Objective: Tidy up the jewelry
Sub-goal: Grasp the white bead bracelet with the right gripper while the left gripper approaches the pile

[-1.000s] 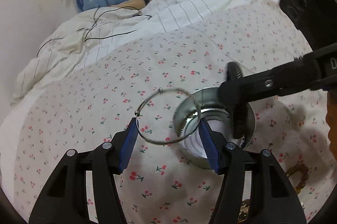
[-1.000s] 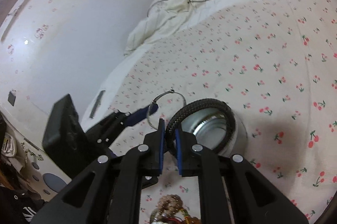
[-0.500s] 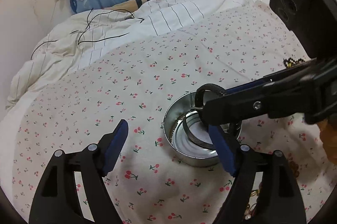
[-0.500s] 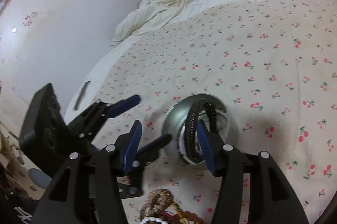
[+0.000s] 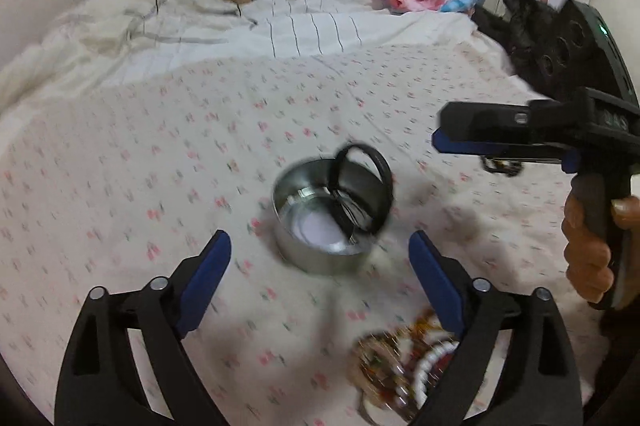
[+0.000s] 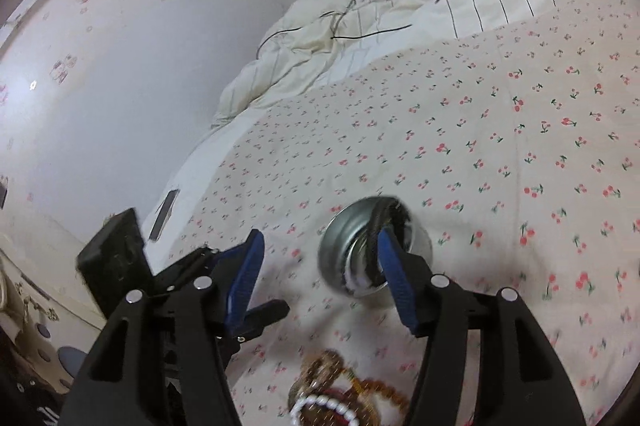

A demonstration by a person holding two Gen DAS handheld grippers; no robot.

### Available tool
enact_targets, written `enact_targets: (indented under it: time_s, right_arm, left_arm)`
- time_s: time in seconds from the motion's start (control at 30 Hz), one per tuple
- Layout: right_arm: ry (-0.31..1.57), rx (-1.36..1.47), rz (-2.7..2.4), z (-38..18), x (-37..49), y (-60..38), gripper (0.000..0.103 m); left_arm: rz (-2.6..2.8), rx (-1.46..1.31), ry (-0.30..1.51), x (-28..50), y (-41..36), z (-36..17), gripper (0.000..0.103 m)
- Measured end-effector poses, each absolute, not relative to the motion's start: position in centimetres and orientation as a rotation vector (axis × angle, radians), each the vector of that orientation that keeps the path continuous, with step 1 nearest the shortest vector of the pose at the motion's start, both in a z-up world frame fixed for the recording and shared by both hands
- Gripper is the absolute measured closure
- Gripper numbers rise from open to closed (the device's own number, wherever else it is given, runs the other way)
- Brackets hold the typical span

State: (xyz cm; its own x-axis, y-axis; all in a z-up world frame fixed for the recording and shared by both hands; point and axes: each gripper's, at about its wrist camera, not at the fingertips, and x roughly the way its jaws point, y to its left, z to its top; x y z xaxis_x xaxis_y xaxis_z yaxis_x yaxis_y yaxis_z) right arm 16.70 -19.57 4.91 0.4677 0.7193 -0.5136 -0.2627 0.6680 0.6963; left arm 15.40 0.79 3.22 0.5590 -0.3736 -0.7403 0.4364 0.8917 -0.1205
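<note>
Now, left wrist view: left gripper [image 5: 320, 254] has just been opening, its blue pads spread wide with nothing between them, hovering on the near side of the metal tin [image 5: 328, 218] on the cherry-print bedsheet [image 5: 160, 154]. Black bangle [image 5: 362, 186] stands on edge inside the tin, leaning on the far-right rim and sticking out above it; a thin silver hoop seems to lie in the bottom, too blurred to be sure. Risk: the bangle is propped, not flat, so any knock on the tin or the soft sheet could roll it out or tip the tin. Right gripper [image 5: 452, 144] sits to the right of the tin and apart from it, held by a hand [image 5: 592, 246]; its pads are seen edge-on here, so the gap is unreadable. Bead pile [image 5: 404, 358] lies near, right by the left gripper's right finger, which could drag or scatter it. Right wrist view: right gripper [image 6: 320, 274] has just been opening, jaws parted and empty; its right finger overlaps the tin [image 6: 348, 230] and bangle [image 6: 376, 238], contact unclear. Risk: the pad could hook the protruding bangle and pull it back out. Beads [image 6: 332, 390] lie near, below the fingers; tangled strands could come up together at the next pick.
</note>
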Motion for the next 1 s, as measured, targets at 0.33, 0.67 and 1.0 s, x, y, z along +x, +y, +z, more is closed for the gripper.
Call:
enact_targets:
  time_s: [0.33, 0.67, 1.0]
  right_arm:
    - [0.997, 0.313, 0.523, 3.9, 5.5, -17.0, 0.045]
    - [1.085, 0.24, 0.566, 1.1, 3.9, -15.2, 0.064]
    - [1.116, 0.266, 0.587, -0.5, 4.0, -15.0, 0.064]
  left_arm:
    - [-0.551, -0.261, 1.088, 14.0, 6.1, -1.3, 0.012]
    - [-0.605, -0.143, 1.157, 12.5, 2.5, -4.1, 0.012]
    - [-0.681, -0.043, 1.081, 10.9, -0.2, -5.1, 0.012]
